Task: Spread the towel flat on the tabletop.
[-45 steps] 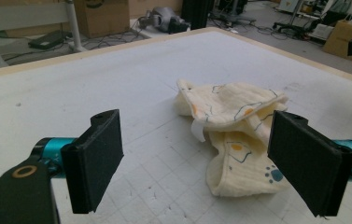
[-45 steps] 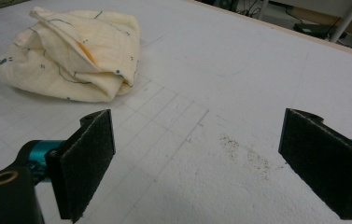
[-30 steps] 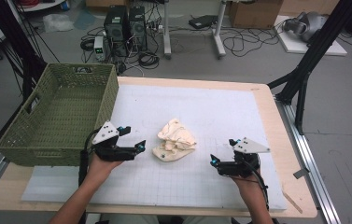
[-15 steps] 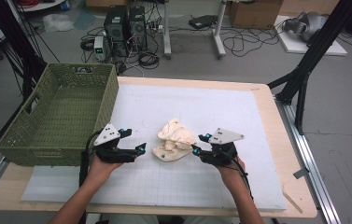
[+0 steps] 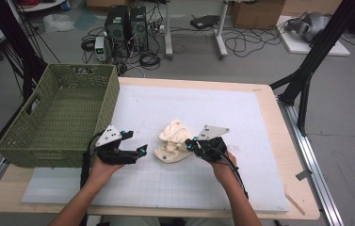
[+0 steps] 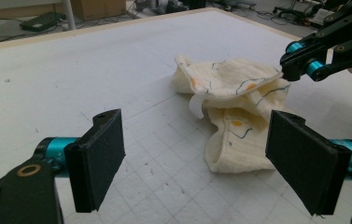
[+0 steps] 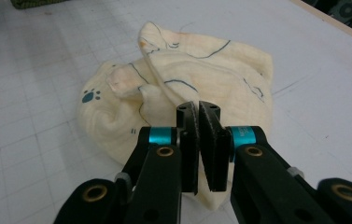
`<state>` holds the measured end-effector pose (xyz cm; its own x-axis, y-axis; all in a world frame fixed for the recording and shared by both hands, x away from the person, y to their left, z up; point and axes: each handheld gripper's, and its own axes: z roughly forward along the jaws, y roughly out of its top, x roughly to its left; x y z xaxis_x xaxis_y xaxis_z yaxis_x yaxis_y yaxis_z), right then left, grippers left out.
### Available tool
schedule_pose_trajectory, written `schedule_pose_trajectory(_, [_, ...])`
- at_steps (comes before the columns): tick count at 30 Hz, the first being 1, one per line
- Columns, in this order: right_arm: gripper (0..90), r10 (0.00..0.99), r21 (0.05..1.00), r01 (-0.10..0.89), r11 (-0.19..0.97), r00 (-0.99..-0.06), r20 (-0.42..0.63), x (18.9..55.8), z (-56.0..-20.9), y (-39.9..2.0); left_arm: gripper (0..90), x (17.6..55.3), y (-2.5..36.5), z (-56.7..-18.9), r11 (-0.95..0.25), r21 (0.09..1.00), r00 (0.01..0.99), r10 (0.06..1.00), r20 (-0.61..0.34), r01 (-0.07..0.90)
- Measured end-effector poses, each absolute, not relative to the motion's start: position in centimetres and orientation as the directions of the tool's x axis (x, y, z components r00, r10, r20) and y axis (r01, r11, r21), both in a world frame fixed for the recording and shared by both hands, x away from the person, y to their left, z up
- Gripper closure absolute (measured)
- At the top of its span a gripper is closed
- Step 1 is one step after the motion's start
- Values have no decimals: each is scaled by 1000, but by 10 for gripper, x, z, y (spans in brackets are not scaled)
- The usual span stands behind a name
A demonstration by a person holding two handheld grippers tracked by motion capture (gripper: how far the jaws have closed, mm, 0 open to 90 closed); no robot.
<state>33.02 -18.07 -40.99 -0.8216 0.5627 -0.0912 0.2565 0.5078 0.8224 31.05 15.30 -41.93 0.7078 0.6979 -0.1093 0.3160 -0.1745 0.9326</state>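
Cream cloth (image 5: 173,142) lies crumpled mid-worktop (image 5: 260,141) between my grippers: my right gripper (image 5: 195,145) touches its right edge, jaws just closed, seemingly pinching a fold, while my left gripper (image 5: 140,151) waits beside it, jaws wide and empty.

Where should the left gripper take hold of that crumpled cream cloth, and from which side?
Probably the thick folded edge of the cream cloth nearest the open left gripper, approached low from the basket side. That hem stands up off the white mat, so the jaws can straddle it. The right gripper, jaws just closed, sits at the cloth's opposite edge.
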Motion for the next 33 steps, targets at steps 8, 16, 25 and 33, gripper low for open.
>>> schedule_pose_trajectory(8, [873, 608, 854, 254, 454, -789, -89, 315, -396, -206, 290, 311, 152, -422, -177, 925, 731, 669, -136, 335])
schedule_pose_trajectory(16, [872, 691, 851, 277, 446, -711, -130, 295, -396, -241, 385, 309, 129, -427, -249, 909, 783, 609, -122, 335])
schedule_pose_trajectory(25, [872, 772, 844, 334, 420, -620, -139, 277, -401, -278, 365, 312, 99, -434, -316, 894, 815, 573, -87, 317])
schedule_pose_trajectory(33, [870, 843, 787, 439, 433, -508, -180, 275, -415, -292, 374, 322, 73, -437, -365, 878, 824, 564, -57, 311])
